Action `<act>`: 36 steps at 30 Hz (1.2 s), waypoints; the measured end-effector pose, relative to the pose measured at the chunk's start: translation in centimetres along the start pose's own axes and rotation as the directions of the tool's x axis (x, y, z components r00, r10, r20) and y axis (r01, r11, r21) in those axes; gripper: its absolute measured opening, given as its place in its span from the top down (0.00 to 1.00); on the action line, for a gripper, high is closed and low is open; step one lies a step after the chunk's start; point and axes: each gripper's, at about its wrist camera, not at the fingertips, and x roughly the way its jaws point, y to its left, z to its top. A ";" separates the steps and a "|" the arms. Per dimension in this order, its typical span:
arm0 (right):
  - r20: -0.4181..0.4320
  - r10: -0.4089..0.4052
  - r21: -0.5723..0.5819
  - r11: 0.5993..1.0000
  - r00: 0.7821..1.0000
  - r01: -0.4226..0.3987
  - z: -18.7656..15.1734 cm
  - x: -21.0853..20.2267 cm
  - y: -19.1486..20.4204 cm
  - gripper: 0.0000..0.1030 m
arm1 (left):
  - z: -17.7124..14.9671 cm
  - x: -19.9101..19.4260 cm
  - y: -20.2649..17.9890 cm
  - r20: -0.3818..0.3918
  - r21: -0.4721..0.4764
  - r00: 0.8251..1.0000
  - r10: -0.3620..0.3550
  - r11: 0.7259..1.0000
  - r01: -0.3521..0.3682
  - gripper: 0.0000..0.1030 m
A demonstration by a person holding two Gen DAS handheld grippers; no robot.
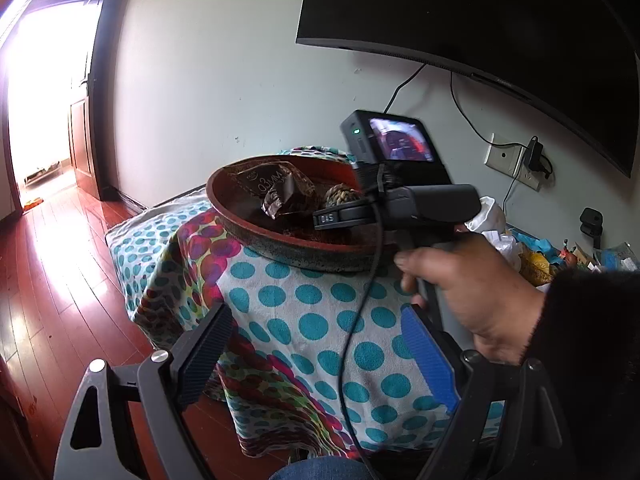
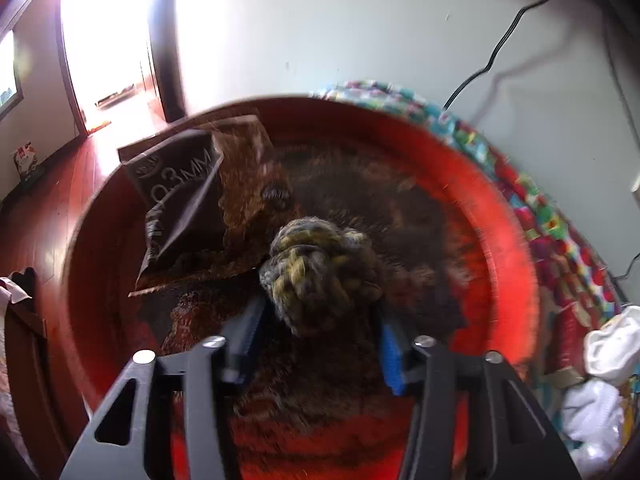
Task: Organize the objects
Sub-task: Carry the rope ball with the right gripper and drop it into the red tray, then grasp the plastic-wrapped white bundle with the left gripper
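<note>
Right gripper (image 2: 320,344): fingers closed against both sides of a knotted rope ball (image 2: 320,276); black pad on one side, blue pad on the other, both touching the knot.
Rope ball: grey and yellow braided cord, held over the floor of the red dish (image 2: 500,216), near its middle; whether it touches the dish floor cannot be told. In the left wrist view it shows (image 1: 340,196) inside the dish behind the right gripper's body.
Dark packet (image 2: 180,200): glossy wrapper printed "0.3MM", lying inside the dish, leaning on the rim; just beside the rope ball.
Red dish: shallow, round, worn dark in the middle; it stands on the spotted cloth (image 1: 304,320).
Left gripper (image 1: 316,360): jaws wide apart, nothing between them; it hangs over the near part of the cloth, well short of the dish (image 1: 280,244).
Right hand (image 1: 472,292): wrapped round the handle of the right gripper (image 1: 348,216), dark sleeve at the wrist.
Spotted cloth: white with teal dots and a multicoloured band, draped over a low stand.
Surroundings: dark television (image 1: 480,12) on the pale wall, wall socket (image 1: 516,160) with plug, red wooden floor (image 1: 60,280), bright doorway (image 1: 44,100).
</note>
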 end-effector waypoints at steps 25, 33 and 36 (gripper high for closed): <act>0.075 -0.514 0.430 0.790 0.854 0.437 -16.3 -15.9 -25.2 0.00 | -2.2 1.4 -8.4 -0.017 0.249 0.994 -0.108 0.962 0.109 0.14; 0.024 -0.513 0.491 0.754 0.858 0.437 -18.4 -15.5 -26.1 0.00 | 0.1 5.6 -16.9 -0.076 0.308 0.978 -0.192 0.929 0.206 0.14; 0.009 -0.519 0.528 0.728 0.855 0.437 -19.0 -15.8 -26.6 0.00 | 1.1 8.2 -19.2 -0.123 0.298 0.970 -0.208 0.925 0.236 0.14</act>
